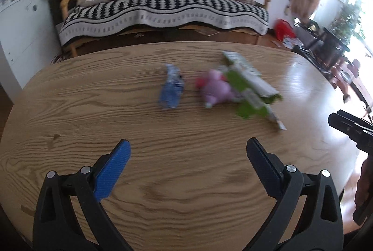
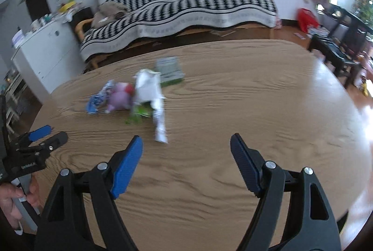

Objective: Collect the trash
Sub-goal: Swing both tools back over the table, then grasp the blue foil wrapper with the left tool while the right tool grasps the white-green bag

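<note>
Left wrist view: the left gripper (image 1: 188,153) hangs over the near part of a wooden table (image 1: 70,111), its two blue-padded fingers spread wide with only bare wood between them. Nothing is held. Further along the table lies the trash, blurred in this view: a crumpled blue wrapper (image 1: 172,90), then just to its right a purple and red wrapper (image 1: 215,87), and touching that a green and white package (image 1: 251,85) that runs diagonally toward the right edge. The tip of the right gripper (image 1: 349,132) pokes in at the far right, over the table's edge.

In the right wrist view, the right gripper (image 2: 186,148) also has its fingers apart and empty, above bare wood. The trash sits ahead and to the left of it: the blue wrapper (image 2: 98,100) touching the purple one (image 2: 120,97), a crumpled white paper (image 2: 149,90) against them, green scraps (image 2: 139,114) under it, and a flat green and white packet (image 2: 169,71) just behind (its print is too blurred to read). A narrow white strip (image 2: 160,125) reaches from the pile toward the gripper's left finger. The left gripper (image 2: 50,133) shows at the left edge, held by a hand (image 2: 14,202).

Behind the table stands a sofa (image 2: 186,6) under a black and white patterned cover.
</note>
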